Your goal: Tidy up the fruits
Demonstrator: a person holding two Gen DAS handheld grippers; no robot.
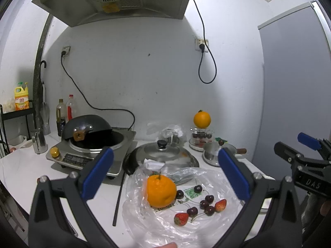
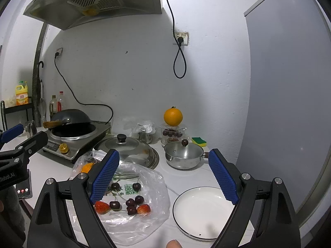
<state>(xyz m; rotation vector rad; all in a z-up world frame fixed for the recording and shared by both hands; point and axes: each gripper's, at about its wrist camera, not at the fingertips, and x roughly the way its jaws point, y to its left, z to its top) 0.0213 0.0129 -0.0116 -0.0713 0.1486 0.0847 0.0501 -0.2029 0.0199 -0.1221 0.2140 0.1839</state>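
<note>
On the counter lies a clear plastic bag spread flat, holding an orange, several dark cherries and two strawberries. In the right wrist view the same bag shows the cherries and strawberries, with the orange half hidden behind my left finger pad. An empty white plate sits right of the bag. My left gripper hangs open above the orange. My right gripper is open over the gap between bag and plate.
A second orange rests on stacked glass jars by the wall. A lidded steel pot, a glass-lidded pan, an induction cooker with a black wok, a sponge and bottles crowd the back.
</note>
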